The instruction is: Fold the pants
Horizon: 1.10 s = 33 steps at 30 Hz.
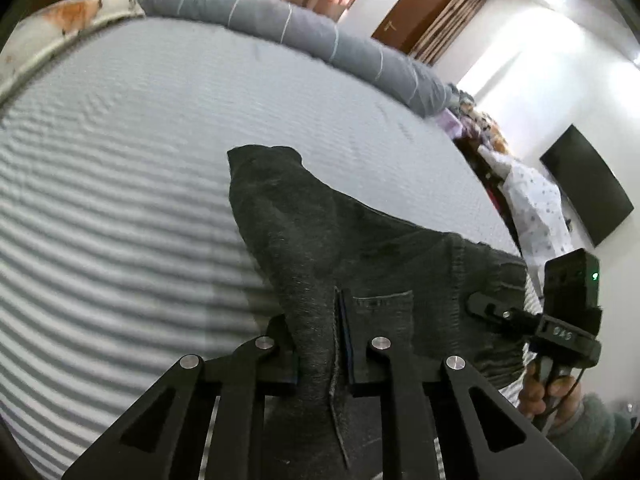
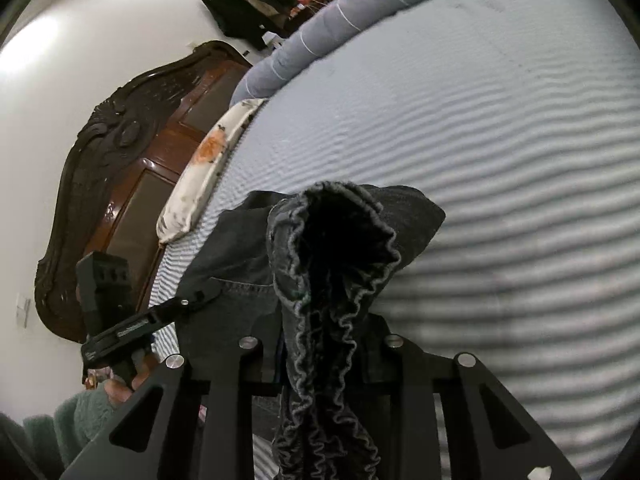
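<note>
Dark grey pants point(image 1: 320, 232) lie partly lifted off the striped bed sheet point(image 1: 120, 200). My left gripper point(image 1: 322, 344) is shut on a bunched edge of the fabric near a back pocket. In the same view my right gripper point(image 1: 480, 304) grips the cloth at the right, held by a hand in a green fleece sleeve. In the right wrist view the pants point(image 2: 344, 240) show their ruffled elastic waistband, which hangs between the fingers of my right gripper point(image 2: 328, 352), shut on it. My left gripper point(image 2: 204, 294) holds the fabric at the left there.
A rolled grey blanket point(image 1: 260, 12) lies along the far edge of the bed, with a floral pillow point(image 1: 60, 32) beside it. A carved dark headboard point(image 2: 100, 160) stands at the left. Clothes point(image 1: 532, 208) are piled beside the bed under a wall screen point(image 1: 588, 188).
</note>
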### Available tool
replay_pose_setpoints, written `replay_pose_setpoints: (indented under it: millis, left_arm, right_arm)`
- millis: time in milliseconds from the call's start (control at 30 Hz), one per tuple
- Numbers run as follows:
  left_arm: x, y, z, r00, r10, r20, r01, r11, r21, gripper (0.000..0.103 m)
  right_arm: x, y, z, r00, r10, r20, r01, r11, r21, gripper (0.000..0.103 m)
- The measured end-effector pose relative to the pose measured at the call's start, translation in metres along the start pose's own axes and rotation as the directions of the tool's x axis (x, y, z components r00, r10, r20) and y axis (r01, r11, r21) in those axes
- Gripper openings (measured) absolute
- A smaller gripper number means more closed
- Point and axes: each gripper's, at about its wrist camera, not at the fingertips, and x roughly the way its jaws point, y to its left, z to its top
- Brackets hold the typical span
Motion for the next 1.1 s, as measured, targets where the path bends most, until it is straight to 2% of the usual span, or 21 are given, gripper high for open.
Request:
replay_pose_setpoints:
  millis: [133, 267, 300, 367, 433, 500, 600, 733, 867, 967, 1033, 1100]
  left_arm:
    - [0.010, 0.016, 0.029, 0.999, 0.035, -0.005, -0.035, 0.999, -0.019, 0.016]
    - [0.039, 0.038, 0.033, 0.991, 0.116, -0.072, -0.118, 0.993, -0.018, 0.018]
    - [0.047, 0.045, 0.031, 0.984, 0.152, -0.093, -0.154, 0.988, -0.020, 0.020]
    - [0.055, 0.055, 0.026, 0.979, 0.169, -0.116, -0.173, 0.984, -0.027, 0.034]
    - [0.054, 0.062, 0.018, 0.978, 0.181, -0.103, -0.186, 0.982, -0.043, 0.047]
    - [0.049, 0.062, 0.012, 0.981, 0.170, -0.092, -0.174, 0.984, -0.034, 0.051]
    - [0.039, 0.057, -0.003, 0.977, 0.200, -0.076, -0.200, 0.980, 0.010, 0.059]
    - [0.023, 0.053, -0.027, 0.972, 0.230, -0.054, -0.229, 0.973, 0.020, 0.065]
    - [0.016, 0.044, -0.039, 0.952, 0.303, -0.029, -0.302, 0.952, 0.054, 0.069]
    - [0.006, 0.026, -0.035, 0.927, 0.375, -0.030, -0.372, 0.926, 0.067, 0.069]
    - [-0.013, 0.011, -0.039, 0.917, 0.398, 0.006, -0.397, 0.913, 0.091, 0.069]
    - [-0.028, -0.005, -0.042, 0.895, 0.444, 0.043, -0.446, 0.888, 0.108, 0.070]
  right_arm:
    - [0.027, -0.002, 0.028, 1.000, -0.004, -0.017, 0.004, 1.000, 0.012, 0.025]
    - [0.061, -0.004, 0.036, 0.995, -0.078, -0.062, 0.077, 0.997, -0.019, 0.026]
    - [0.066, -0.006, 0.035, 0.991, -0.115, -0.063, 0.113, 0.993, -0.026, 0.031]
    - [0.070, -0.013, 0.032, 0.988, -0.143, -0.063, 0.143, 0.990, -0.011, 0.040]
    - [0.067, -0.018, 0.026, 0.982, -0.184, -0.051, 0.184, 0.983, -0.010, 0.058]
    - [0.063, -0.019, 0.015, 0.976, -0.207, -0.062, 0.205, 0.978, -0.030, 0.063]
    - [0.052, -0.017, -0.005, 0.967, -0.246, -0.069, 0.241, 0.967, -0.082, 0.068]
    - [0.028, -0.012, -0.034, 0.960, -0.278, -0.017, 0.275, 0.956, -0.107, 0.075]
    - [0.022, -0.011, -0.041, 0.947, -0.322, 0.006, 0.321, 0.943, -0.085, 0.077]
    - [0.017, 0.006, -0.034, 0.927, -0.374, 0.035, 0.376, 0.922, -0.091, 0.077]
    - [0.003, 0.023, -0.033, 0.913, -0.400, 0.086, 0.407, 0.908, -0.098, 0.078]
    - [-0.010, 0.041, -0.035, 0.896, -0.426, 0.127, 0.439, 0.894, -0.095, 0.083]
